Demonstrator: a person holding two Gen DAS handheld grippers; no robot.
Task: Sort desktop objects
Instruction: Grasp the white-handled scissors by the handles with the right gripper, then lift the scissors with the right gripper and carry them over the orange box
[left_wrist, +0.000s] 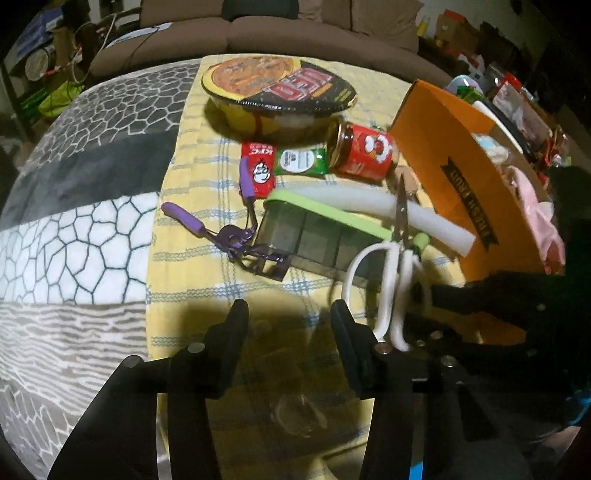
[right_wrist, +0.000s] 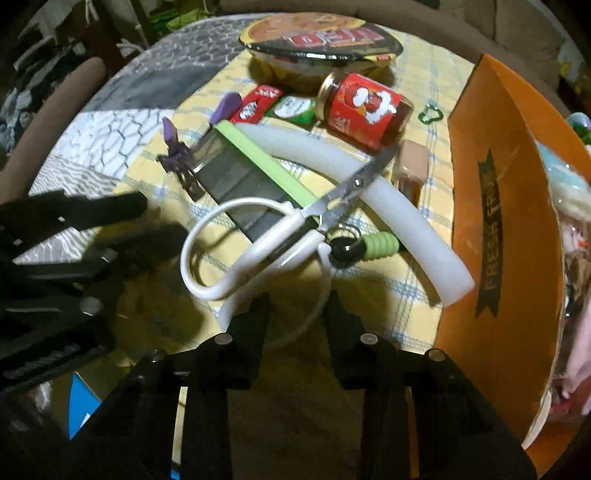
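Observation:
White-handled scissors (right_wrist: 280, 236) lie tilted over a green-lidded grey box (right_wrist: 251, 173), with one handle loop between my right gripper's (right_wrist: 297, 306) spread fingers; whether the fingers touch it is unclear. In the left wrist view the scissors (left_wrist: 391, 280) stand beside the right gripper's black fingers (left_wrist: 461, 295). My left gripper (left_wrist: 290, 314) is open and empty over the yellow checked cloth (left_wrist: 207, 280), just before a purple eyelash curler (left_wrist: 236, 236).
An orange fruit box (right_wrist: 495, 206) with soft items stands at the right. A white foam tube (right_wrist: 388, 192), red jar (right_wrist: 365, 107), noodle bowl (right_wrist: 317, 48), red KFC packet (left_wrist: 258, 168) and green packet (left_wrist: 301, 162) lie on the cloth. A patterned blanket (left_wrist: 74, 221) lies left.

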